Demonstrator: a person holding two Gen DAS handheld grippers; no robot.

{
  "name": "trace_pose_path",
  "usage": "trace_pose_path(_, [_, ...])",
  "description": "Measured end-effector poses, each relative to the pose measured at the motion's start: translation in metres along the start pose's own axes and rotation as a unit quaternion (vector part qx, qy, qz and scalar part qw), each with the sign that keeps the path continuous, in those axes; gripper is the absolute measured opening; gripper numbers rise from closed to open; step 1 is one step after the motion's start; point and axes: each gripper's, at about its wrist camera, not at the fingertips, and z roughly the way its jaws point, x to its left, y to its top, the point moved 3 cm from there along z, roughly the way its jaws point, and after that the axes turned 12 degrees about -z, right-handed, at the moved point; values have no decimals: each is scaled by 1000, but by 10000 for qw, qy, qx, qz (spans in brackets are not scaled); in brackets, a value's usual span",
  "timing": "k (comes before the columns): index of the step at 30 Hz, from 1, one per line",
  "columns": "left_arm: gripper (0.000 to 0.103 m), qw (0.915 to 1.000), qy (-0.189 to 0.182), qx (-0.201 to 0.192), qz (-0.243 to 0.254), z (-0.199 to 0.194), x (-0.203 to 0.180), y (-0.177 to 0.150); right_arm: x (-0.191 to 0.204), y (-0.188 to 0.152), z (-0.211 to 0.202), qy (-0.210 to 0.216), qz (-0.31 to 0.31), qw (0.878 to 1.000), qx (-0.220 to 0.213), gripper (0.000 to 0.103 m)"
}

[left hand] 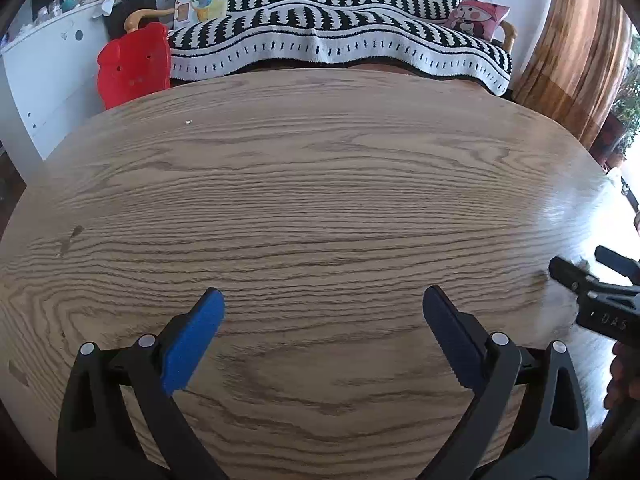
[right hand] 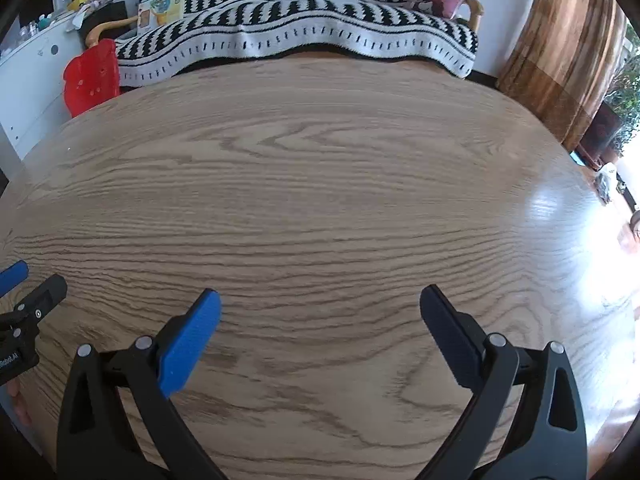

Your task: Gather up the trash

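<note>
My left gripper is open and empty, held low over the wooden table. My right gripper is open and empty too, over the same table. The right gripper also shows at the right edge of the left wrist view, and the left gripper at the left edge of the right wrist view. The only scrap I see on the table is a tiny white speck near its far left edge. No other trash shows in either view.
Beyond the table's far edge stands a sofa with a black-and-white blanket and a pink cushion. A red plastic chair and a white cabinet stand at the far left. A brown curtain hangs at the right.
</note>
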Motion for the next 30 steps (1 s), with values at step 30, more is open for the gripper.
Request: trace_pose_path(30, [97,9997,196,35,108,10,-2,0,5,7,4,141,-35,9996,-231,98])
